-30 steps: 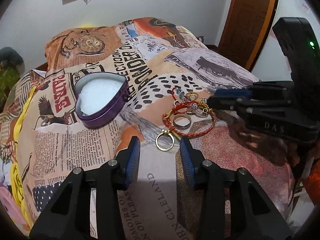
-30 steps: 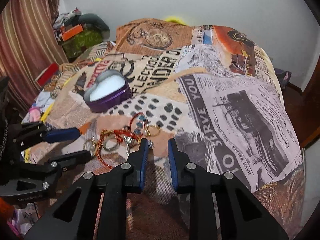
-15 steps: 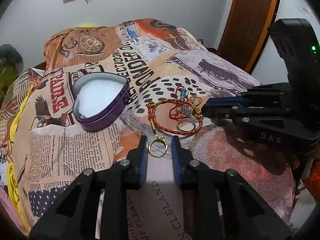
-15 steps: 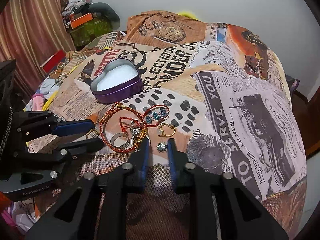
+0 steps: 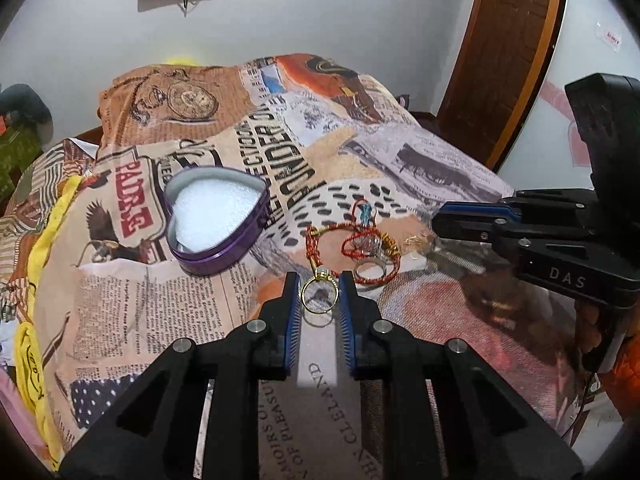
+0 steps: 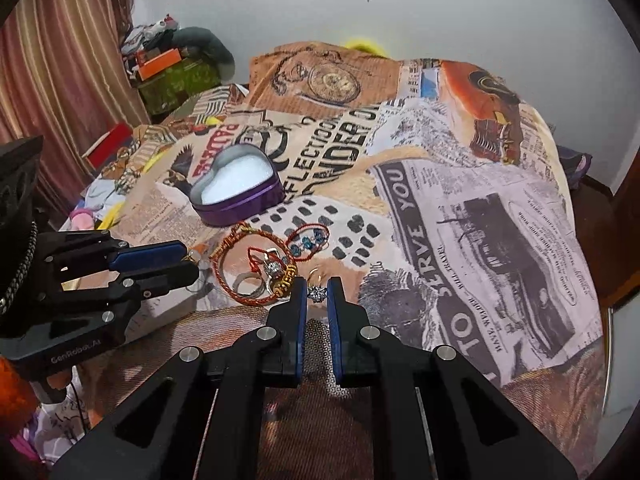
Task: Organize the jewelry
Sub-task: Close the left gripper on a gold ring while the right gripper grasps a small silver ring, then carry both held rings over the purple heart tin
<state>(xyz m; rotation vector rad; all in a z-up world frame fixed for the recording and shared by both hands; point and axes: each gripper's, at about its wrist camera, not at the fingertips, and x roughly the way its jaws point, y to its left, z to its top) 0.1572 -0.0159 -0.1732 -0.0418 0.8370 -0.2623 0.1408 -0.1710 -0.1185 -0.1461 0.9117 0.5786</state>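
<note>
A purple heart-shaped tin (image 5: 218, 220) with white foam inside lies open on the printed bedspread; it also shows in the right wrist view (image 6: 236, 192). A pile of jewelry (image 5: 368, 246) lies to its right: a red cord bracelet (image 6: 244, 276), rings and a blue-bead bracelet (image 6: 308, 242). My left gripper (image 5: 320, 296) is shut on a gold ring (image 5: 320, 298) at the pile's near edge. My right gripper (image 6: 317, 294) is shut on a small sparkling stone piece (image 6: 317, 293) at the pile's right edge.
The printed bedspread (image 6: 460, 208) covers the whole bed. A wooden door (image 5: 508, 52) stands at the right in the left wrist view. A striped curtain (image 6: 60, 64) and cluttered items (image 6: 168, 64) stand at the left in the right wrist view.
My left gripper moved forward and closed on the gold ring. My right gripper closed in on the sparkling piece. The red bracelet pile shifted slightly.
</note>
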